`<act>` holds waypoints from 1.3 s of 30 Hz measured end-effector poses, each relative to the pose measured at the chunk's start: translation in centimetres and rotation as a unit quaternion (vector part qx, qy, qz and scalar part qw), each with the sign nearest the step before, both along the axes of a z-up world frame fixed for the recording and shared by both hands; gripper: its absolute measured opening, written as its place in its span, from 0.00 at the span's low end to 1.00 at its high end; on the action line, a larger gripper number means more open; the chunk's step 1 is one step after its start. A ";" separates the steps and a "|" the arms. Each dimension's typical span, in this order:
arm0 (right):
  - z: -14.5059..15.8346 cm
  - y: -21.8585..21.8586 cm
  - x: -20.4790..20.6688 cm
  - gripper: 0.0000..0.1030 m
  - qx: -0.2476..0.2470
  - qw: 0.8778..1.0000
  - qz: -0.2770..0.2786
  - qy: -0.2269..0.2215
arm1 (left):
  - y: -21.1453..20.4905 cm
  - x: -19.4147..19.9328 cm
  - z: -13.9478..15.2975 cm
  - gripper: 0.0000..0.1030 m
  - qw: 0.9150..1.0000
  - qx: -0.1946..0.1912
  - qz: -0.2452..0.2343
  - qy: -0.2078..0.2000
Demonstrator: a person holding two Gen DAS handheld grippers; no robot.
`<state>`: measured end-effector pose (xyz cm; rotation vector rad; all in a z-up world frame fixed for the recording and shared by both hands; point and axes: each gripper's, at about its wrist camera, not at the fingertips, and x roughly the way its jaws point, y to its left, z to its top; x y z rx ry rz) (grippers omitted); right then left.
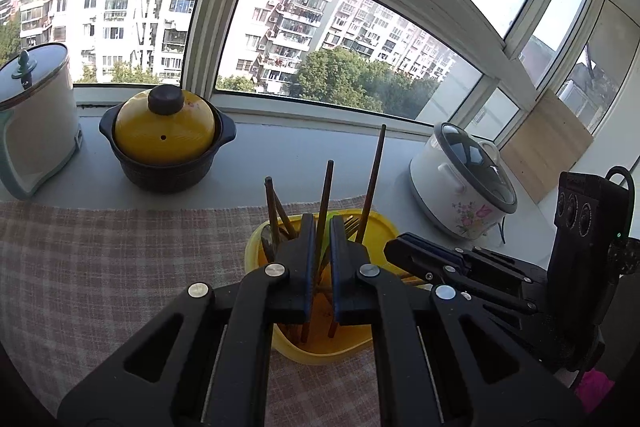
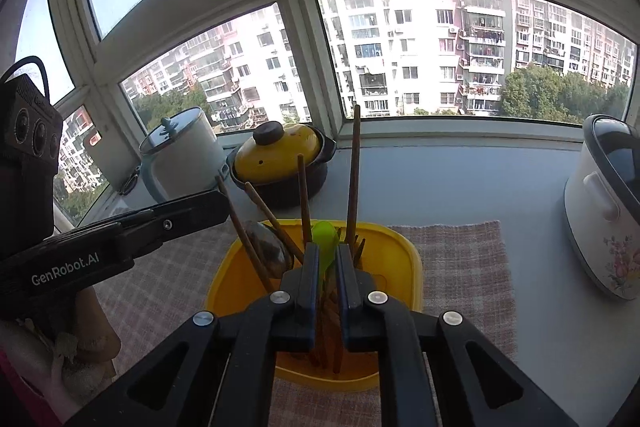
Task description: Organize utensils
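Observation:
A yellow container [image 1: 384, 227] [image 2: 404, 255] stands on a checked cloth [image 1: 100, 259] and holds several brown chopsticks [image 1: 374, 179] [image 2: 354, 171], a metal spoon [image 2: 266, 247], a fork [image 2: 358, 245] and a green spoon [image 2: 325, 233]. My left gripper [image 1: 320, 223] hovers right above the container, jaws narrowly apart around one chopstick [image 1: 326, 195]; I cannot tell whether the pads press it. My right gripper [image 2: 327, 251] is also over the container, jaws narrowly apart with the green spoon and chopsticks between them. Each gripper appears in the other's view [image 1: 404, 247] [image 2: 192, 211].
A yellow-lidded clay pot [image 1: 166, 139] [image 2: 280, 155] and a white pot with glass lid [image 1: 32, 115] [image 2: 180, 151] stand on the sill at the back left. A white rice cooker [image 1: 460, 183] [image 2: 604, 211] stands at the right. A wooden board [image 1: 548, 143] leans by the window.

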<state>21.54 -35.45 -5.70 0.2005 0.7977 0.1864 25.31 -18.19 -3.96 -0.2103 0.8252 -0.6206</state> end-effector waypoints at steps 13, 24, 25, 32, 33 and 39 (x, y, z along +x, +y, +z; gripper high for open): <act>0.4 0.3 -3.8 0.21 0.005 1.000 -0.020 0.010 | 2.4 -4.4 0.0 0.04 1.000 0.025 -0.006 -0.001; 1.7 1.9 -8.3 0.27 -0.009 1.000 -0.023 -0.001 | 4.0 -9.1 1.3 0.04 0.999 0.045 -0.014 -0.023; 1.9 2.1 -8.7 0.28 -0.011 1.000 -0.024 -0.003 | 4.1 -9.6 1.4 0.04 0.998 0.048 -0.016 -0.027; 3.4 2.7 -11.2 0.55 -0.026 0.999 -0.038 -0.023 | 5.0 -12.1 1.7 0.43 0.997 0.064 -0.014 -0.036; 3.6 2.8 -11.5 0.56 -0.028 0.999 -0.038 -0.026 | 5.1 -12.4 1.7 0.51 0.997 0.067 -0.013 -0.036; 4.6 2.9 -12.8 0.74 -0.035 0.997 -0.048 -0.039 | 5.4 -14.1 2.5 0.76 0.994 0.091 0.001 -0.063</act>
